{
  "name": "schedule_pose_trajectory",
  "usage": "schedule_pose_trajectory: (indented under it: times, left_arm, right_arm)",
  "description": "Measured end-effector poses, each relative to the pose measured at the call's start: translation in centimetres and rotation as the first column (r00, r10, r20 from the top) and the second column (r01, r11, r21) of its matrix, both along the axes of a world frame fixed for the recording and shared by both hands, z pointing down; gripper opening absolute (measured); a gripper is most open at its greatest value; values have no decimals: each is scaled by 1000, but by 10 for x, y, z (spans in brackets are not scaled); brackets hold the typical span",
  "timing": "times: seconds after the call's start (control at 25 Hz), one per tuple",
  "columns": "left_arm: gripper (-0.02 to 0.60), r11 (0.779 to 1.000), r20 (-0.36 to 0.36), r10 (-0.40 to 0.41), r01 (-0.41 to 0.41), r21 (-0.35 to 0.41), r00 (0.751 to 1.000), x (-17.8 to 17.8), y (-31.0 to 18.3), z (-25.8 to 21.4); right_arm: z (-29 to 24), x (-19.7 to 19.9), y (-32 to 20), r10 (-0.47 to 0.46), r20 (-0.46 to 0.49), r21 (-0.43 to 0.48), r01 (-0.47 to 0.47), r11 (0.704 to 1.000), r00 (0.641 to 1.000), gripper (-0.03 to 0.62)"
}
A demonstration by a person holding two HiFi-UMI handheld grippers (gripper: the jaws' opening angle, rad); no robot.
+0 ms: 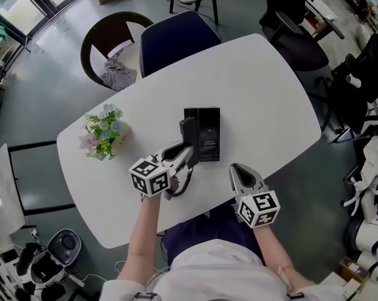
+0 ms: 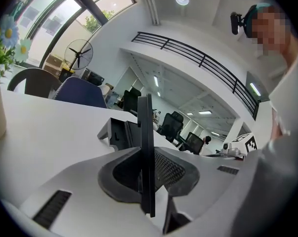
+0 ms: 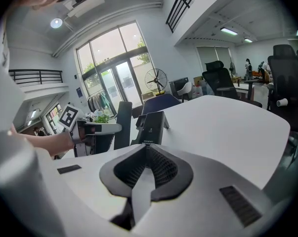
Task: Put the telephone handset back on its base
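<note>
Handset clamped in left hand-held gripper, seemingly just beside base; right hand-held gripper closed, empty.

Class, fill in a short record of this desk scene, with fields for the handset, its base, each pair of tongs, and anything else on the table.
Handset: black, held on edge at the base's left side, not yet seated
Base: black, lying on the white table
Left tongs: shut on the handset
Right tongs: shut, nothing between them, by the table's near edge
Cord: coiled, beneath the left tongs
Other: pot of flowers toward the table's left end
</note>
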State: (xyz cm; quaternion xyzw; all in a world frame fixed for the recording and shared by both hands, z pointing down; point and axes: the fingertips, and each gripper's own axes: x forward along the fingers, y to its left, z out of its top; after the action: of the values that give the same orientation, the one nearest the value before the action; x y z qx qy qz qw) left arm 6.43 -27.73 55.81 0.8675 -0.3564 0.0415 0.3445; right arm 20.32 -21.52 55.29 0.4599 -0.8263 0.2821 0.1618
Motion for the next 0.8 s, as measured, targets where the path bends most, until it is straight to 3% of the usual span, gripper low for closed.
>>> schedule_pose_trajectory:
  times: [0.44,0.8]
  left_arm:
    - [87,994,-91,60,-68,-85,994,2,-18,16]
    - [87,976,-196,104,-138,-170,975,2,-28,28]
  right_arm:
    - [4,3,1,19,-13,-16,-19,1000,1000,43]
    - [8,4,0,29,-22,-26,-30,999,999,43]
